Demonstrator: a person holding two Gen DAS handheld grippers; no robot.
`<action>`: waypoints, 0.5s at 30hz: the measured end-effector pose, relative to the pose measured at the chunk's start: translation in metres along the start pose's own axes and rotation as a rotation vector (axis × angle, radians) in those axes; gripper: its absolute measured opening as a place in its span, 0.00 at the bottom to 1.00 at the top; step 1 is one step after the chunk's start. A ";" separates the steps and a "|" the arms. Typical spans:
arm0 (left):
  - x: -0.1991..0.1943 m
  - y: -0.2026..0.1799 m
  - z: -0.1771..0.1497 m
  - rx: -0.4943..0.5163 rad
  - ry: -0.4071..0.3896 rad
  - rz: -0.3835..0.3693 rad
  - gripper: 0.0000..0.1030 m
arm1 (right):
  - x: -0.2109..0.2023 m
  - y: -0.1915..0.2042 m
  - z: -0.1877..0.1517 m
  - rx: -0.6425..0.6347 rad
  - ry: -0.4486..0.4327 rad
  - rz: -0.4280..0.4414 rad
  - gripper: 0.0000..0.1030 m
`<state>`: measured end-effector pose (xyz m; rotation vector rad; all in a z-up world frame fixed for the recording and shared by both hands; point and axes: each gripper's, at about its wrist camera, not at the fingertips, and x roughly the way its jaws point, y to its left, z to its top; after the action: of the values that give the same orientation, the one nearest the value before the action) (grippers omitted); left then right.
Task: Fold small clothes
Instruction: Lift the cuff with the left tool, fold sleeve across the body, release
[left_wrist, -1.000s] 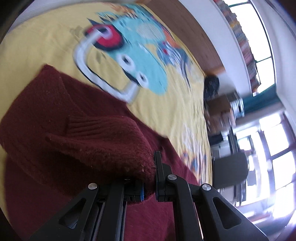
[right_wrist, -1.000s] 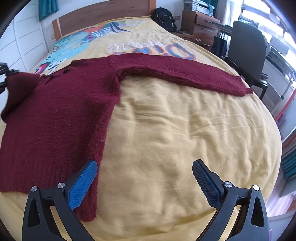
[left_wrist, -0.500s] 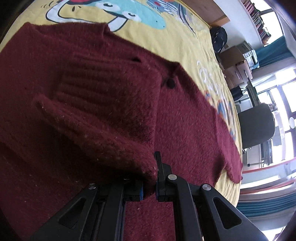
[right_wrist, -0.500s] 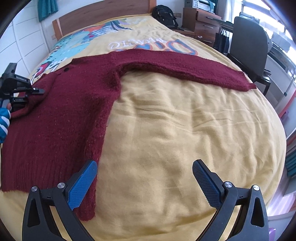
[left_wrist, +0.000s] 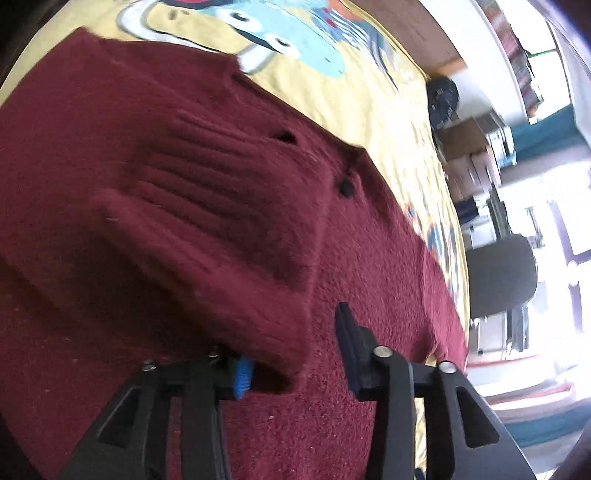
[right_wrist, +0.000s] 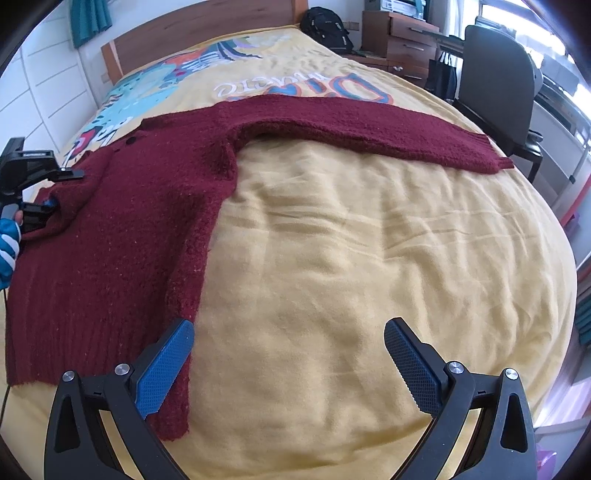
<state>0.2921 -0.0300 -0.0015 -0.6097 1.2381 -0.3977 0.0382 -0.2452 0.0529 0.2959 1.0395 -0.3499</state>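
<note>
Sweater: our left claw looks released, right claw gapes; that folded sleeve could slide back.

The maroon sweater was fuzzy knitted wool with a ribbed cuff. The yellow blanket looked soft, matt fleece. The headboard was smooth wood; the right gripper was matt black plastic with textured blue pads.
</note>
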 end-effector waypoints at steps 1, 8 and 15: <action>-0.004 0.004 0.004 -0.021 -0.008 -0.003 0.36 | 0.000 0.000 0.000 0.000 -0.001 0.002 1.00; -0.026 0.032 0.024 -0.136 -0.065 0.000 0.35 | 0.001 -0.001 -0.002 -0.003 0.005 0.015 1.00; -0.012 -0.010 0.017 -0.047 -0.039 -0.001 0.10 | 0.000 -0.002 -0.004 -0.001 0.000 0.024 1.00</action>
<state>0.3053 -0.0270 0.0173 -0.6554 1.2126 -0.3565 0.0343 -0.2453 0.0514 0.3069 1.0352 -0.3275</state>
